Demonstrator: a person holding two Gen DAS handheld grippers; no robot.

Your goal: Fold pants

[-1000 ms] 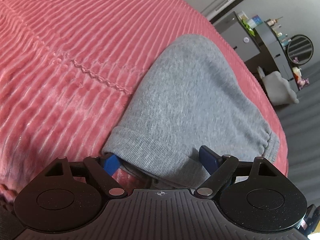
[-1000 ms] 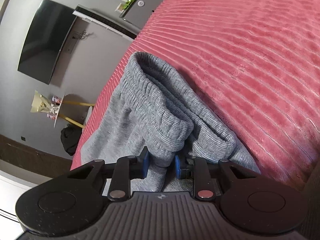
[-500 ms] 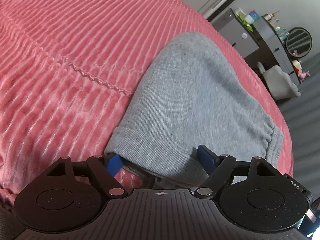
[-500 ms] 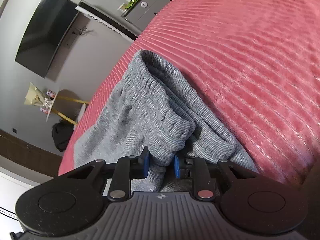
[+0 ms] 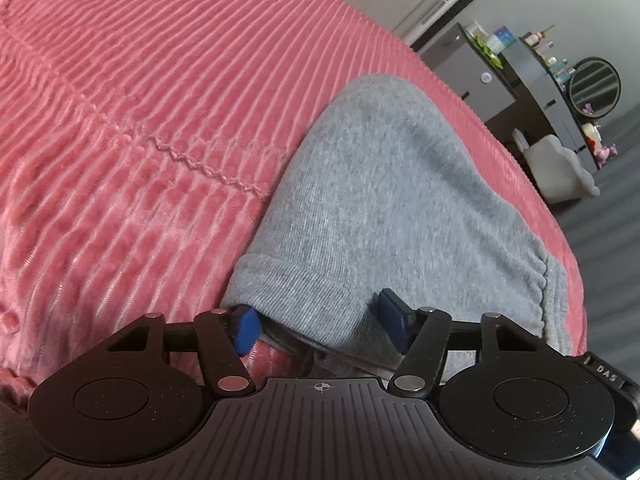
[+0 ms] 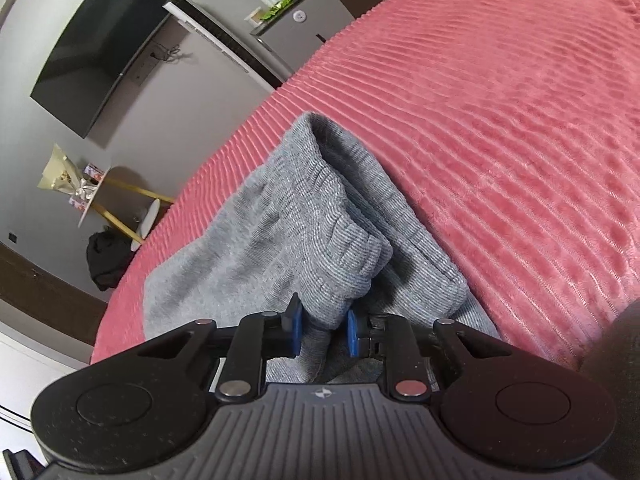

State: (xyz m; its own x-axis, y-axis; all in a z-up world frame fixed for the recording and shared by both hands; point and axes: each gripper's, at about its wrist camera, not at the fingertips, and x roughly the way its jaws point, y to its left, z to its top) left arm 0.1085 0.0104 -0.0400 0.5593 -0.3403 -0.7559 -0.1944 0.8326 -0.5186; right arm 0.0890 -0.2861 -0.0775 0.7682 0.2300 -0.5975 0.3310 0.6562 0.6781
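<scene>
Grey knit pants [image 5: 400,184] lie folded on a pink ribbed bedspread [image 5: 140,100]. In the left wrist view, a hemmed leg end lies between the blue pads of my left gripper [image 5: 318,322]. Its jaws are closing and the pads stand at the two sides of the hem, with the cloth not squeezed. In the right wrist view, the pants [image 6: 320,232] show a ribbed elastic band bunched up off the bedspread [image 6: 520,120]. My right gripper [image 6: 323,328] is shut on a fold of that band and holds it slightly lifted.
The bed edge runs close beside the pants. Past it stand a grey cabinet [image 5: 472,76], a round mirror [image 5: 595,87] and a pale seat [image 5: 560,168]. The right wrist view shows a wall television [image 6: 96,52], a small gold-legged table [image 6: 120,200] and a dark bag [image 6: 108,256] on the floor.
The left jaws have narrowed around the leg hem. The right gripper has risen a little and rolled, keeping its grip on the ribbed band.
</scene>
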